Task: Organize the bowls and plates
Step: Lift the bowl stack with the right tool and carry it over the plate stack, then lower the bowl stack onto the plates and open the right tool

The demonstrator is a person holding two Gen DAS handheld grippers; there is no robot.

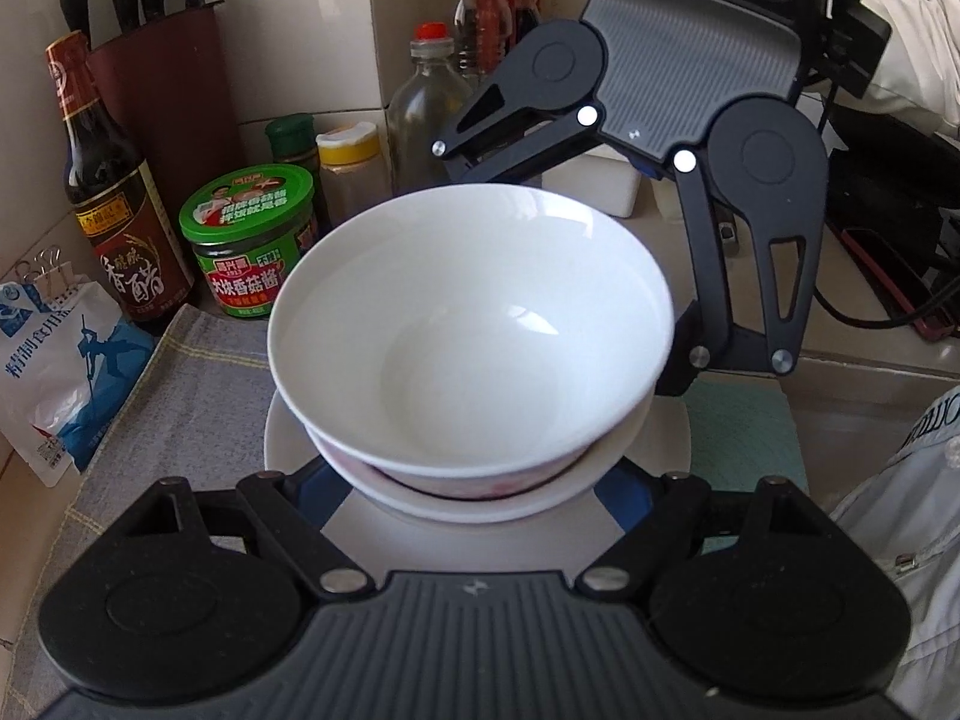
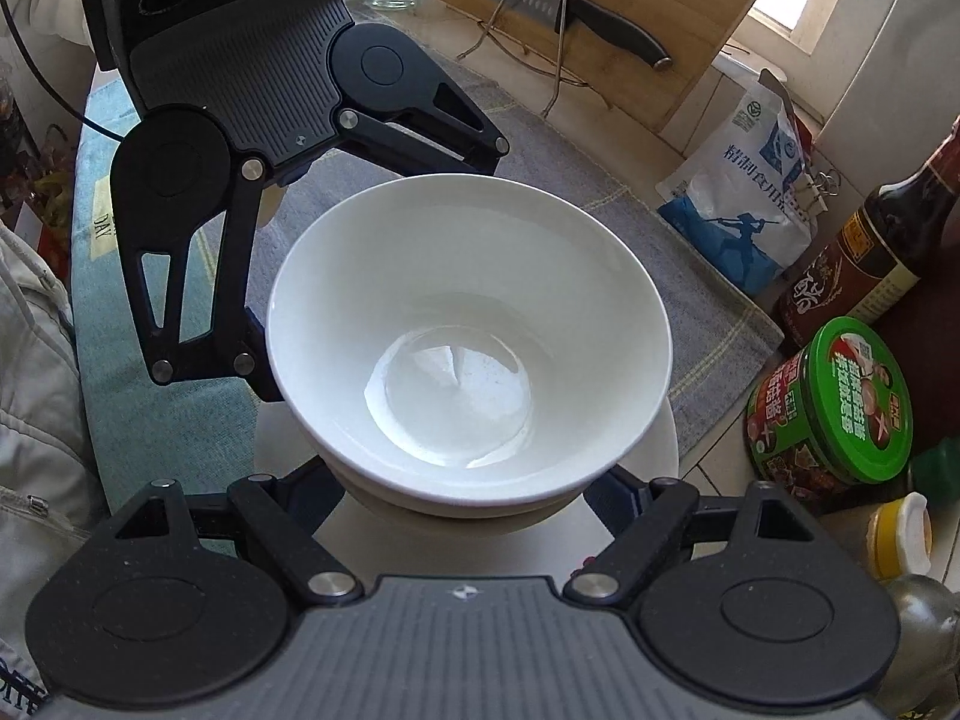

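Note:
A white bowl point(image 1: 474, 324) sits nested in a second bowl with a red pattern point(image 1: 456, 483), and both rest in a shallow white dish point(image 1: 480, 507). A larger white plate point(image 1: 285, 438) lies beneath them. My left gripper point(image 1: 471, 480) grips the lower part of the stack from the near side; its blue pads disappear under the rim. My right gripper point(image 2: 474, 486) grips it from the opposite side, with one of its fingers point(image 1: 675, 381) showing beside the bowl. In the right wrist view the top bowl point(image 2: 468, 330) is empty and the plate point(image 2: 663, 450) sticks out below.
A green-lidded jar point(image 1: 252, 240), a dark vinegar bottle point(image 1: 114, 204), a salt bag point(image 1: 66, 360), a knife block point(image 1: 162, 108) and a clear bottle point(image 1: 426, 108) crowd the wall side. Underneath are a grey cloth point(image 1: 192, 396) and a teal mat point(image 1: 744, 426). A cutting board with a knife point(image 2: 606, 18) leans behind.

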